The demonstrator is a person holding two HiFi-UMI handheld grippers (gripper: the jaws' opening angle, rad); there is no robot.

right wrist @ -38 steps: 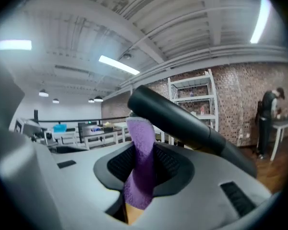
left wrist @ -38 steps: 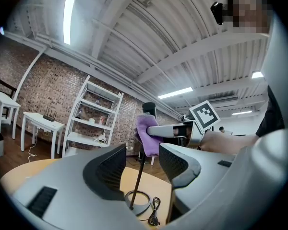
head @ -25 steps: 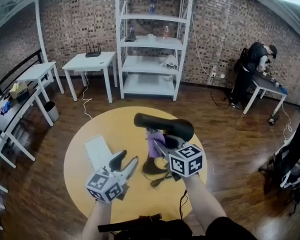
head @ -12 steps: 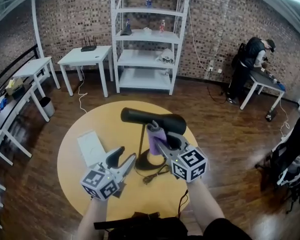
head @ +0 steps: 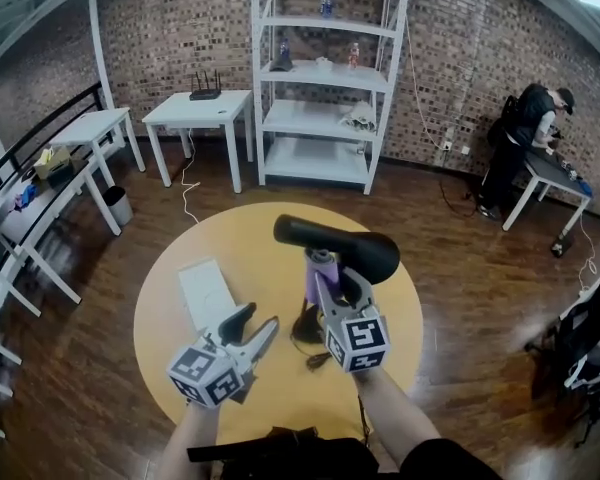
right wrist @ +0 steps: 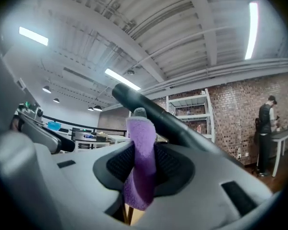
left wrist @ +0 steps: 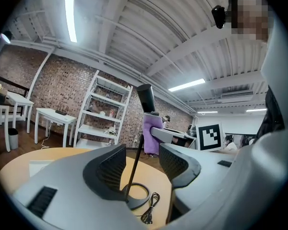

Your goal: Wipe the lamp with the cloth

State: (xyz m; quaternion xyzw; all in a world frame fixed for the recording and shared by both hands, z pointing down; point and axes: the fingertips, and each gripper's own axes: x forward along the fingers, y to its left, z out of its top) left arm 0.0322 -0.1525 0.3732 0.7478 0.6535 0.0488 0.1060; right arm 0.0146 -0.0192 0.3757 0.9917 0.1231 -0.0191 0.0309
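Brick walls [head: 170, 28] close off a room with a dark wooden floor [head: 80, 368], where a tall white shelving unit [head: 325, 78] stands against the far wall beside a white side table [head: 195, 113], and a person [head: 525, 138] bends over another table at the far right. Nearer, a round yellow table [head: 230, 238] fills the middle of the head view. On it stands the lamp [head: 335, 243], black, with a long head lying level above a thin stem and a round base; it sits a little right of the table's centre. A flat white pad [head: 205, 293] lies to the left of the base, apart from it. The right gripper [right wrist: 144, 157] points at the lamp just under its head, and its jaws are clamped narrowly on the cloth [head: 318, 266], a purple strip that stands upright between the pads, its upper end reaching the underside of the lamp's head; these jaws have just been opening a little, with the cloth between them and pinched. The left gripper [left wrist: 141, 152] hovers over the near left part of the table, short of the lamp, its jaws apart and holding nothing; the lamp's stem shows through the gap farther off. A black cord [head: 320, 358] lies bundled on the table just beside the base.
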